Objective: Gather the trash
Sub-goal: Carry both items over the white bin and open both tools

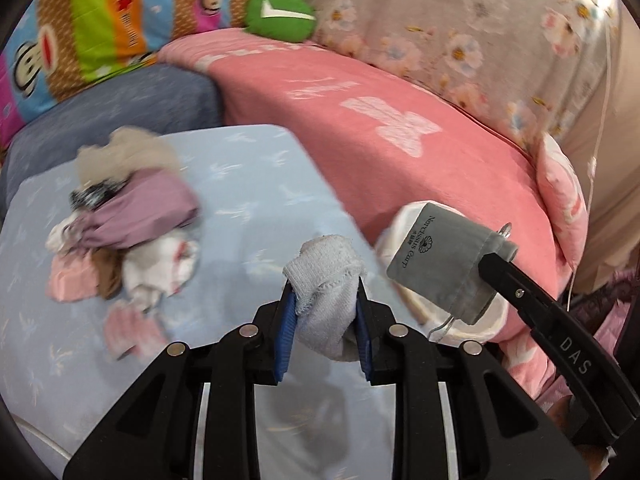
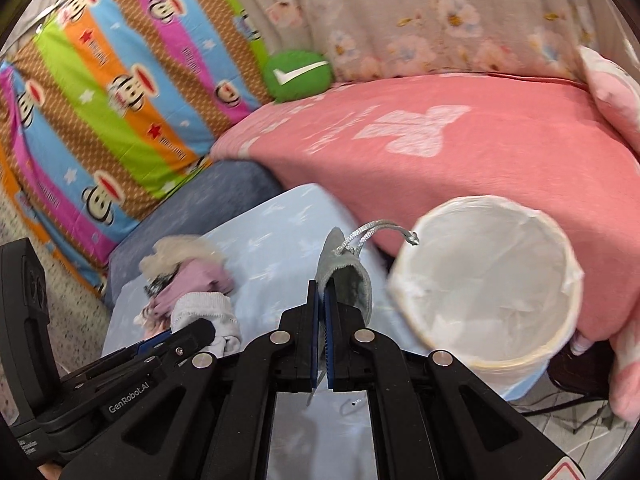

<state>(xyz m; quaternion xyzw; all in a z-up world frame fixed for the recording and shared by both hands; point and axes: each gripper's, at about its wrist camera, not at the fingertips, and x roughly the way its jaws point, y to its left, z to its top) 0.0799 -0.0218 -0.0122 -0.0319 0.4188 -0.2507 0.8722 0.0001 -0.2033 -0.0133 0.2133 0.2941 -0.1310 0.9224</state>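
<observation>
My left gripper [image 1: 325, 292] is shut on a light grey sock [image 1: 326, 280] and holds it above the light blue table [image 1: 256, 184]. It also shows in the right wrist view [image 2: 208, 316]. My right gripper [image 2: 321, 292] is shut on a grey drawstring pouch [image 2: 346, 276], which also shows in the left wrist view [image 1: 444, 264]. The white lined bin [image 2: 488, 280] stands just right of the pouch, open and looking empty. A pile of crumpled cloths and socks [image 1: 124, 216] lies on the table's left part, also in the right wrist view [image 2: 184, 276].
A pink blanket [image 1: 400, 120] covers the bed behind the table. A green round cushion [image 1: 280, 10], a striped cartoon pillow [image 2: 112, 100] and a floral quilt [image 2: 440, 12] lie at the back. A blue-grey cushion [image 1: 120, 108] sits behind the table.
</observation>
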